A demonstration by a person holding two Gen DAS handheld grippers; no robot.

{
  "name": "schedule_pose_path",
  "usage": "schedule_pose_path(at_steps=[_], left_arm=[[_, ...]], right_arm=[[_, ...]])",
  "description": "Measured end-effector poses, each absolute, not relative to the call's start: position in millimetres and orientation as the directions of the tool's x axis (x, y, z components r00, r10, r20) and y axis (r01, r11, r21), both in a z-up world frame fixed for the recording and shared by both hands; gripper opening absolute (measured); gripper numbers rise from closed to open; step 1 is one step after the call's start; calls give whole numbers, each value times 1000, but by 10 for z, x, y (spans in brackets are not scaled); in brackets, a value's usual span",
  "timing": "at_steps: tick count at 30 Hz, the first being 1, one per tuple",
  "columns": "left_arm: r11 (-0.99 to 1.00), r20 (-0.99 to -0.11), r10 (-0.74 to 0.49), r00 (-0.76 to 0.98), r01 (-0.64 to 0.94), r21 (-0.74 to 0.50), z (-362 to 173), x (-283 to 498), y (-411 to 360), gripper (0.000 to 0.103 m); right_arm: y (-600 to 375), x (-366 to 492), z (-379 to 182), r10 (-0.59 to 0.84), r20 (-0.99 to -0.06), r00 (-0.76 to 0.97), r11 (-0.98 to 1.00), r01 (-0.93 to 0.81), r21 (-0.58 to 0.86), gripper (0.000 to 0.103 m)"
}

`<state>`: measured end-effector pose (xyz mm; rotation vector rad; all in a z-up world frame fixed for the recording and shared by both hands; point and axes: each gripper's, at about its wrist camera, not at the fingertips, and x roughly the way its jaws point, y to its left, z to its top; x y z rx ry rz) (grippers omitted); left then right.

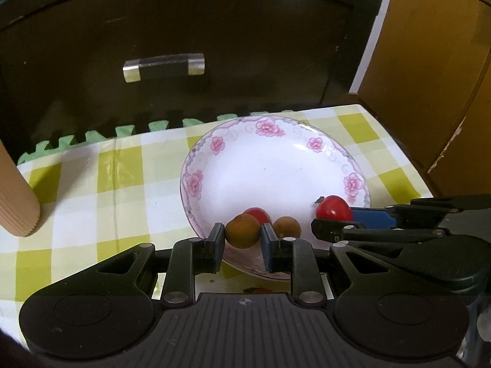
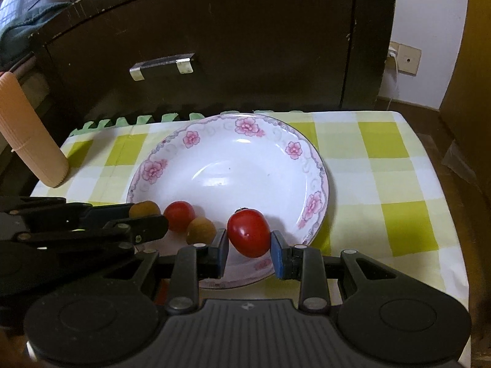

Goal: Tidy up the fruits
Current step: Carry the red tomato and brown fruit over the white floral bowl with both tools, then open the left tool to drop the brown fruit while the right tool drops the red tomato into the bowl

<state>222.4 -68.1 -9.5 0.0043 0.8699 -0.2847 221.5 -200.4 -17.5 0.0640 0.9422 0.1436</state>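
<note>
Over the near rim of a flowered plate (image 2: 319,165), two claws bring fruit in at once: the left claw (image 1: 242,233) is closed around a brown fruit (image 1: 242,230), pads touching both its sides, while the right claw (image 2: 249,239) clamps a red tomato (image 2: 249,232) the same way. A second tomato (image 2: 179,215) and another brown fruit (image 2: 201,230) already lie in the plate's near slope, just beside each other and between the two claws. Both held fruits look to be above the plate or barely resting in it; contact with the china cannot be told. The step in hand appears to be the release, and it would go best done low and gently, each claw parting only a little, since round fruit on a sloped dish will likely roll toward the centre or knock its neighbours. The claws sit close side by side, so one may want to back straight out before the other moves. The plate's far half is bare and offers room. Beyond it the checked surface (image 2: 399,184) has open cloth to the right, a tan ribbed cylinder (image 2: 33,141) stands at the left, and a dark cabinet (image 2: 245,46) walls off the far edge.
</note>
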Motion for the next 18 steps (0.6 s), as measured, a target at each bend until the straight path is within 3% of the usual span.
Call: schedule_pose_path(at_steps=[9,18], left_arm=[[962,-757,-242,607,251,-107,-105,2235,-696,32],[970,-747,-212,630,230,-81,-76,2224,-690,41]], right_arm=[[-2006,2261,-162,132,-789,600,991,-86,101,30],[-2012,2252,-117,134,-772,621,991,-80,107,30]])
